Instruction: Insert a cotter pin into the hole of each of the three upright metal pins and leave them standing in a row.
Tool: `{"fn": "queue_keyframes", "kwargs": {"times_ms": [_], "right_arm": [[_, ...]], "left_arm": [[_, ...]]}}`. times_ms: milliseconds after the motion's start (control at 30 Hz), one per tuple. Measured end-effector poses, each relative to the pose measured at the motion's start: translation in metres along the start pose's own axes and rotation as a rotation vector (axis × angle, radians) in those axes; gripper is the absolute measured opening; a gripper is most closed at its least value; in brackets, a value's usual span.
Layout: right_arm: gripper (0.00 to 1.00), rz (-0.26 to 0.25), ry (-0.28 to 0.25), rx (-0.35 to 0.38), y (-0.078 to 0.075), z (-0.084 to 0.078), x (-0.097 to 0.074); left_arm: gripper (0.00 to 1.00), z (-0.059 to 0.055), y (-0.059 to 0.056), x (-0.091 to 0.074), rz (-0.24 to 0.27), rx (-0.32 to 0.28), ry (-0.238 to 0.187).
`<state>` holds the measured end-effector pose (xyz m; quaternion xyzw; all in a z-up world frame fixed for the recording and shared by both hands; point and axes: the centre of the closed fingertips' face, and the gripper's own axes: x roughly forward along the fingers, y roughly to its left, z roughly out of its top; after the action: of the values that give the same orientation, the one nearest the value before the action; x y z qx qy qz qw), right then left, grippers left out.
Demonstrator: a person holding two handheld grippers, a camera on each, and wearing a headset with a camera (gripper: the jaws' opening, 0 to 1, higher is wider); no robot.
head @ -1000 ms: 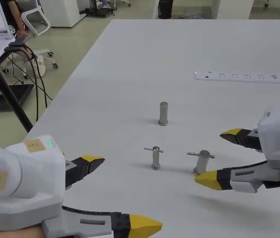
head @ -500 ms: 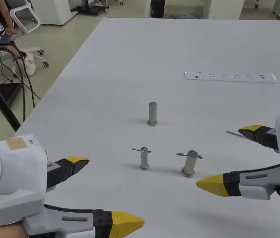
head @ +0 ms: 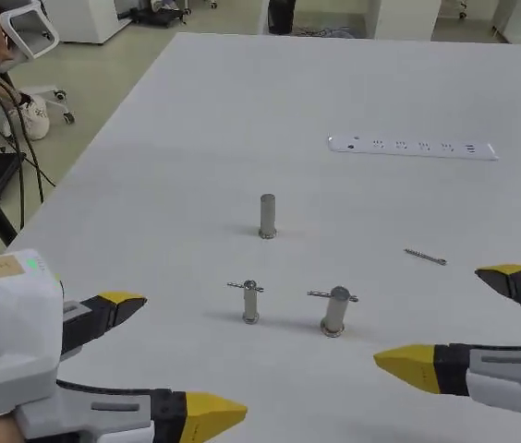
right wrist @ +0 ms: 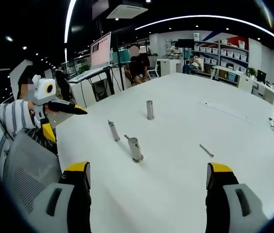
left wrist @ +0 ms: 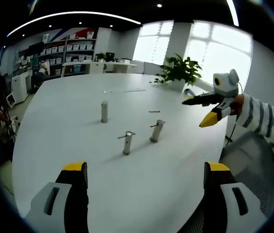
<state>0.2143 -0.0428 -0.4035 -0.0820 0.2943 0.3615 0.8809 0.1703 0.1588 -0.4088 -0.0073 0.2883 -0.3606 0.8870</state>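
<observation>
The tan sticker on the left gripper's white body is too small to read. Yellow-tipped left tongs and right tongs hover spread and empty over the white desk. The near-left grey metal pin and near-right grey metal pin stand upright, each with a cotter pin through it. The far grey metal pin stands bare. A loose thin metal cotter pin lies near the right tongs.

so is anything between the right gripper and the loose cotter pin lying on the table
Nothing visible does: only bare white tabletop lies between the open right gripper and the thin loose metal cotter pin.
</observation>
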Motion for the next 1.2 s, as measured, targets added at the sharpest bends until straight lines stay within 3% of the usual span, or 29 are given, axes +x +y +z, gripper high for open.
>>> {"fn": "queue_keyframes", "kwargs": {"times_ms": [433, 667, 933, 1200], "right_arm": [[0.98, -0.042, 0.035, 0.098, 0.003, -0.03, -0.018], [0.97, -0.062, 0.052, 0.081, 0.005, -0.035, -0.024], [0.97, -0.074, 0.021, 0.099, 0.007, -0.029, -0.033], [0.96, -0.093, 0.015, 0.108, 0.003, -0.028, -0.04]], "left_arm": [[0.95, 0.017, 0.008, 0.009, 0.006, 0.025, -0.004], [0.92, 0.037, 0.016, 0.018, -0.002, 0.048, -0.03], [0.91, 0.069, 0.033, 0.035, -0.004, 0.09, -0.068], [0.83, 0.093, 0.047, 0.057, 0.02, 0.067, -0.118]]}}
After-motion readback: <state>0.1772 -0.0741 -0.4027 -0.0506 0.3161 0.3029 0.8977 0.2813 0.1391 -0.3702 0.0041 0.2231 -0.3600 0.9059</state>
